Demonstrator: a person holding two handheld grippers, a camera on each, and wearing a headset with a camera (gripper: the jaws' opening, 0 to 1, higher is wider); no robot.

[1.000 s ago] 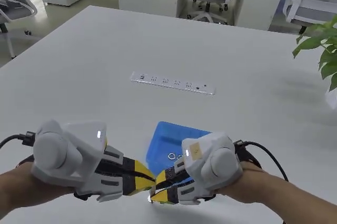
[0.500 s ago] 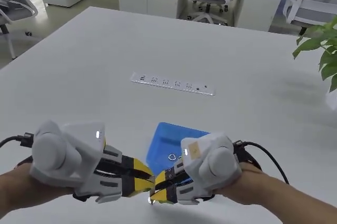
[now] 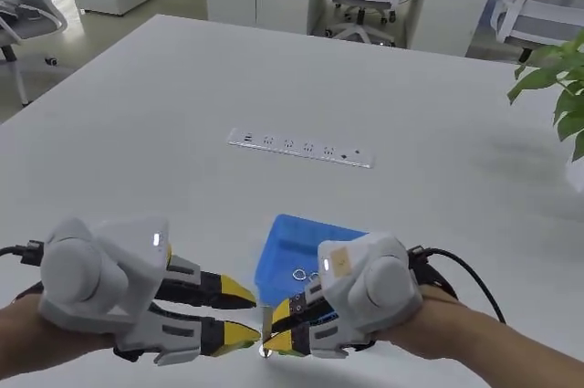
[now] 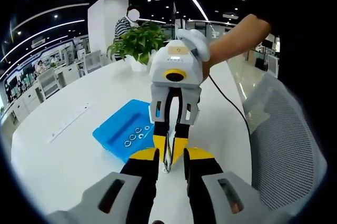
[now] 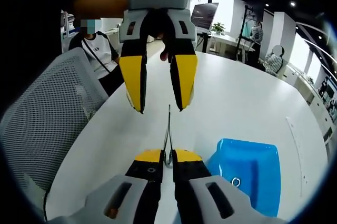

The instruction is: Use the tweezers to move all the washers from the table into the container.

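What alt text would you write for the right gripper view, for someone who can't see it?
The right gripper pinches slim metal tweezers, pointing at the left gripper, whose yellow-tipped jaws hang open opposite. A blue container holding a washer sits beside them on a white table.

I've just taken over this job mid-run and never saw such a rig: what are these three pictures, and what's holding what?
No robot arm here: a person holds a tong tool in each hand. The head view looks down from their headset; each round picture comes from a camera riding on one tool. The right tongs are shut on thin tweezers, pointing at the left tongs, which stand open. On the white table lie a blue container with a few washers in it and a power strip.
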